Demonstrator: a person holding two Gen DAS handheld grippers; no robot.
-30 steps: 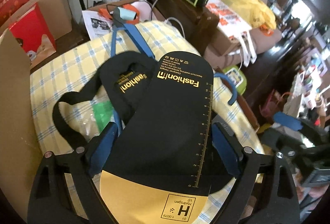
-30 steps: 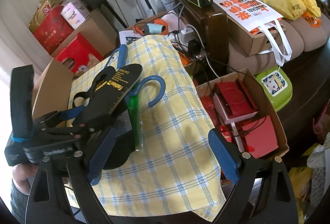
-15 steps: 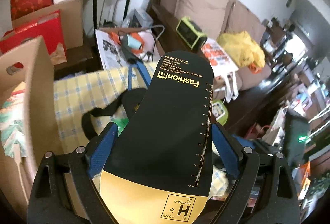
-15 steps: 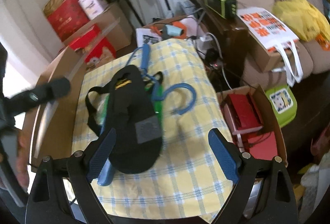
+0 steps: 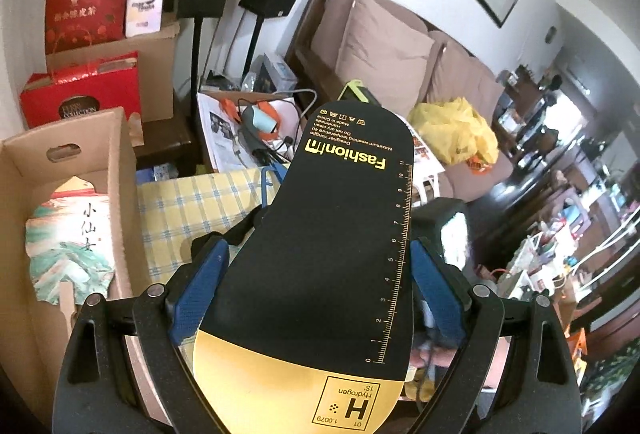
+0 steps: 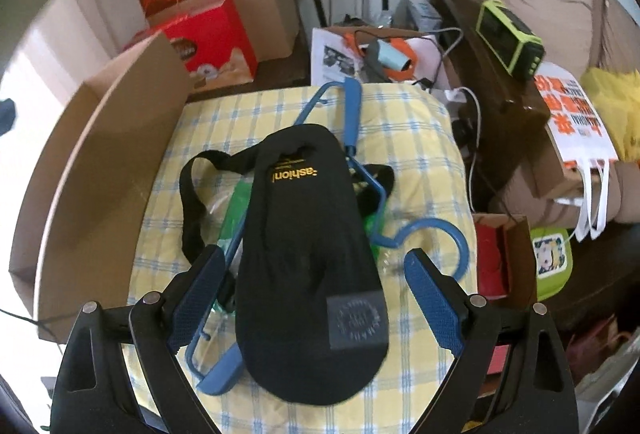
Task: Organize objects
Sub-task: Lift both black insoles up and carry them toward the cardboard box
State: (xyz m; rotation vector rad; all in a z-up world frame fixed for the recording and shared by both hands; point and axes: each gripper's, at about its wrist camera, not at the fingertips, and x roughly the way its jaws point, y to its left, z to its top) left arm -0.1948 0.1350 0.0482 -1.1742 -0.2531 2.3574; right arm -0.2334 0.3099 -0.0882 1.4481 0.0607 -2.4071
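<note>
Your left gripper (image 5: 318, 298) has matt black plastic arms with finely textured blue pads; the card insert (image 5: 332, 254) between them looks smooth, black and gold printed. Below your right gripper (image 6: 310, 294), the black sock (image 6: 308, 234) is soft knit, the hanger (image 6: 352, 114) glossy blue plastic, the checked cloth (image 6: 420, 138) woven, the cardboard box (image 6: 112, 138) matt

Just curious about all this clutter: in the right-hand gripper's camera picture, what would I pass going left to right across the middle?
Cardboard box → black sock on the checked cloth → blue hanger's hook → box of red things → green container.
</note>
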